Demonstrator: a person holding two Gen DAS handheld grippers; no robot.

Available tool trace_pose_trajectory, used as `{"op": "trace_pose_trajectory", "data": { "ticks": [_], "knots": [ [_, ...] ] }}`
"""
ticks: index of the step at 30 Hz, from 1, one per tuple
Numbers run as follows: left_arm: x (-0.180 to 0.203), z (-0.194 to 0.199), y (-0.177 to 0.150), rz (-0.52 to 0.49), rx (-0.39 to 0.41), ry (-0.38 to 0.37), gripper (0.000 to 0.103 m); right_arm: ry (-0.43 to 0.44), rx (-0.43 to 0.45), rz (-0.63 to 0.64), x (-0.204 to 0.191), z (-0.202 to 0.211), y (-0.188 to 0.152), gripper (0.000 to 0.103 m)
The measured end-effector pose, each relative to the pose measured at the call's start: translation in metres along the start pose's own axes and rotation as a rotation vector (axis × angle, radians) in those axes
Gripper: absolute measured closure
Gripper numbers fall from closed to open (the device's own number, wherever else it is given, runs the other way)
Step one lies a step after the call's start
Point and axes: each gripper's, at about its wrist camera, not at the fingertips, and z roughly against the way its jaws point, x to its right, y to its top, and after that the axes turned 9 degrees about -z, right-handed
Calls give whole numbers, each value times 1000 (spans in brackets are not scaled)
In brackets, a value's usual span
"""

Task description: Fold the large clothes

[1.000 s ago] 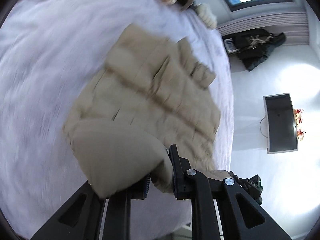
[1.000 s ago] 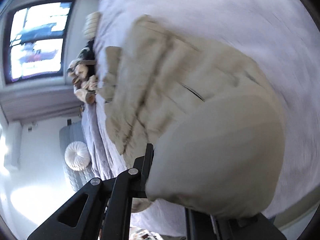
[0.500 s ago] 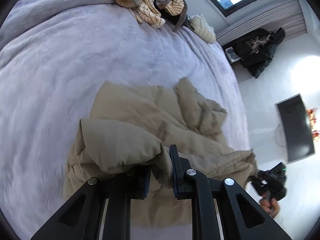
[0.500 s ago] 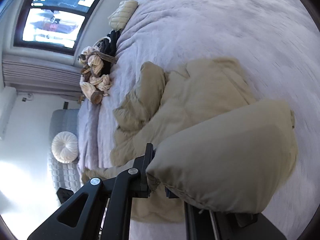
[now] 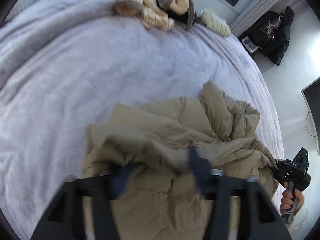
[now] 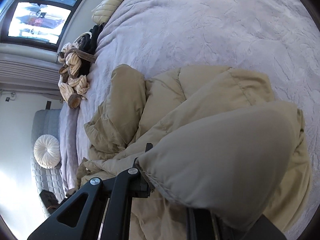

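Observation:
A beige puffer jacket [image 5: 180, 132] lies crumpled on the lavender bed [image 5: 90, 76]. My left gripper [image 5: 158, 172] is open just above its near edge, its blue-padded fingers [image 5: 198, 168] spread wide and blurred. In the right wrist view the jacket [image 6: 200, 92] fills the lower middle. My right gripper [image 6: 160, 172] is shut on a thick fold of the jacket [image 6: 230, 150], which bulges over and hides the right finger. The right gripper also shows in the left wrist view [image 5: 290, 172], held by a hand at the jacket's right corner.
A heap of striped cream and dark clothes [image 5: 156, 6] and a cream pillow [image 5: 216, 24] lie at the far bed edge. Dark coats [image 5: 274, 32] hang by the wall. A round white cushion [image 6: 47, 152] sits on a grey seat.
My left gripper has let go of the jacket and opened wide. The jacket has settled lower onto the bed. My right gripper keeps its hold on the fold.

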Motion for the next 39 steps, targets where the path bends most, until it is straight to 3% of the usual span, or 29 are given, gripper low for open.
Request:
{"op": "trace_pose_trajectory", "data": {
  "ticks": [3,5,7,8,10,12,14,15,16,20,28,39],
  "knots": [
    [3,23,0,-38,48,30,22,-16,16,1,-7,7,-3,84],
    [4,31,-2,-58,54,38,22,-12,37,9,-13,17,-7,70],
    [6,37,-7,-87,56,47,22,-3,69,25,-20,28,-13,35],
    [7,37,-10,-104,51,51,22,4,88,41,-25,35,-18,34],
    [10,32,-20,-143,26,32,22,12,107,80,-34,48,-31,34],
    [16,24,-30,-180,9,24,33,-32,133,135,-39,57,-49,35],
    [24,12,-40,-225,-18,41,34,-115,153,209,-38,61,-70,51],
    [26,8,-43,-234,-20,51,34,-157,156,238,-36,61,-77,73],
    [28,4,-45,-238,-19,66,34,-199,162,271,-32,61,-82,82],
    [25,-9,-39,-194,0,108,34,-321,225,369,-20,64,-74,85],
    [15,-65,-10,-144,-35,236,34,-365,237,353,7,46,-7,85],
    [10,-117,25,-91,-14,250,33,-379,216,281,24,-11,52,89]
  ]
}}
